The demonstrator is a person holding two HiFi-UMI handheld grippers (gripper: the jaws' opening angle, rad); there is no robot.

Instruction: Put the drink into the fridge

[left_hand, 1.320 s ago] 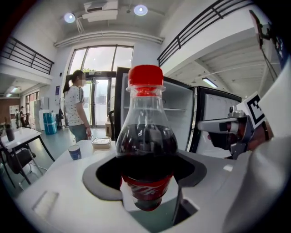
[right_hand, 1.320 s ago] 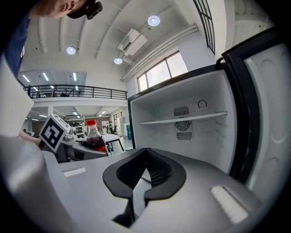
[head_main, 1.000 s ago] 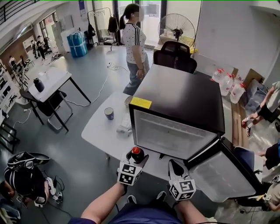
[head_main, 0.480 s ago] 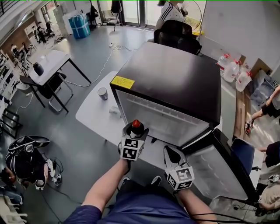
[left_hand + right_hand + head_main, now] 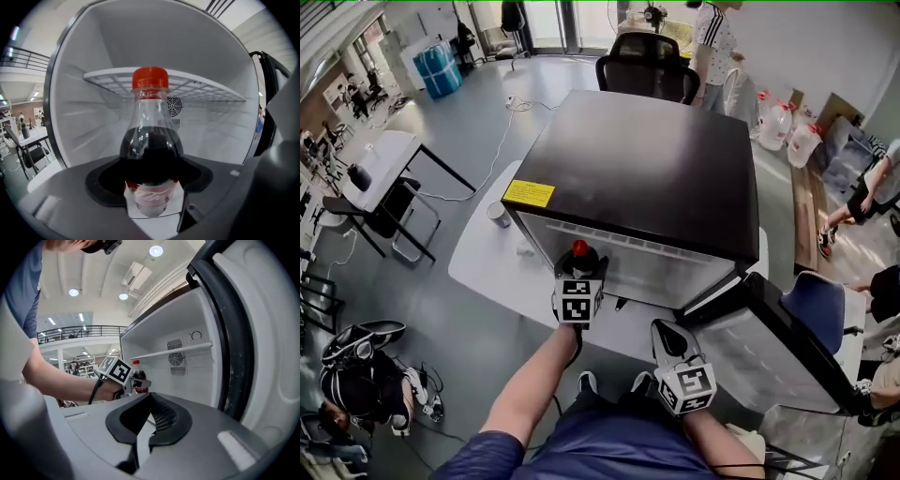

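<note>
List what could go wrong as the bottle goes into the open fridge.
1. The red cap of the bottle sits about level with the front edge of the wire shelf, so it may knock the shelf unless lowered.
2. The left hand-held gripper grips the bottle low, at the label, so a bump could tip it.
3. The fridge door stands open beside the right hand-held gripper and might get nudged.

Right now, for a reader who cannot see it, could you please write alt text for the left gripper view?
The left gripper holds a red-capped bottle of dark drink upright between its jaws, facing the open fridge. Behind the bottle are a wire shelf at about cap height and a round vent on the white back wall.
</note>
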